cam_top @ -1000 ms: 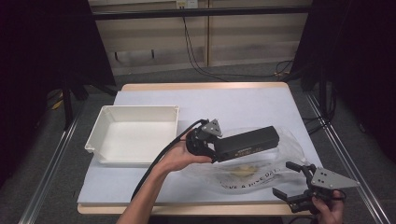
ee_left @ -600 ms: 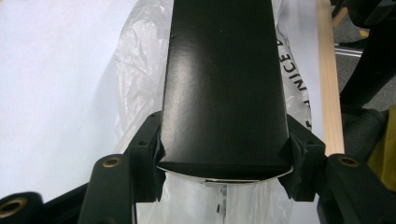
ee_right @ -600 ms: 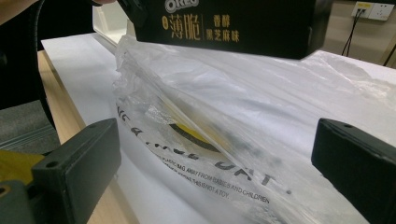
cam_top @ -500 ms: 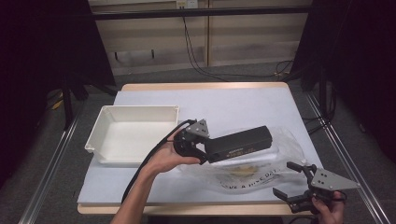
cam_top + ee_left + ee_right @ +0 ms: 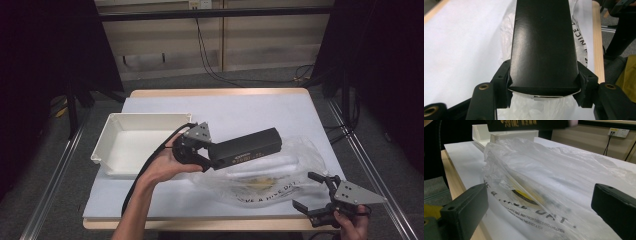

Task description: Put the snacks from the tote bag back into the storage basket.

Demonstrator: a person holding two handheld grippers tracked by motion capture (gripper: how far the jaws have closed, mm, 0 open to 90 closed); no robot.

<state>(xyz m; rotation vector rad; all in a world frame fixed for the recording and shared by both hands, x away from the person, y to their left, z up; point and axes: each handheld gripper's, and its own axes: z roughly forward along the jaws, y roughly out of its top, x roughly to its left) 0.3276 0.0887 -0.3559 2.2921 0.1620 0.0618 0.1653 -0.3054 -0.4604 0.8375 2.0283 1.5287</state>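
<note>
A long black box (image 5: 247, 147) hangs above the table, and my left gripper (image 5: 212, 155) is shut on its near end. In the left gripper view the box (image 5: 544, 45) runs away from me between the two jaws of my left gripper (image 5: 545, 76), which press on its sides. Below it lies a crumpled clear plastic bag (image 5: 270, 175) with black print and something yellow inside. My right gripper (image 5: 305, 190) stands open at the table's front right, facing the bag (image 5: 544, 177) with nothing between the jaws of my right gripper (image 5: 541, 205).
A white tray (image 5: 107, 150) sits on the left of the white table cover, close to the left hand; its wall (image 5: 499, 133) appears beyond the bag. A cable trails from the left gripper over the front edge. The wooden front edge is beside the right gripper.
The left hand has carried the black box leftward and a little up, away from the bag toward the tray. The right gripper has stayed put.
</note>
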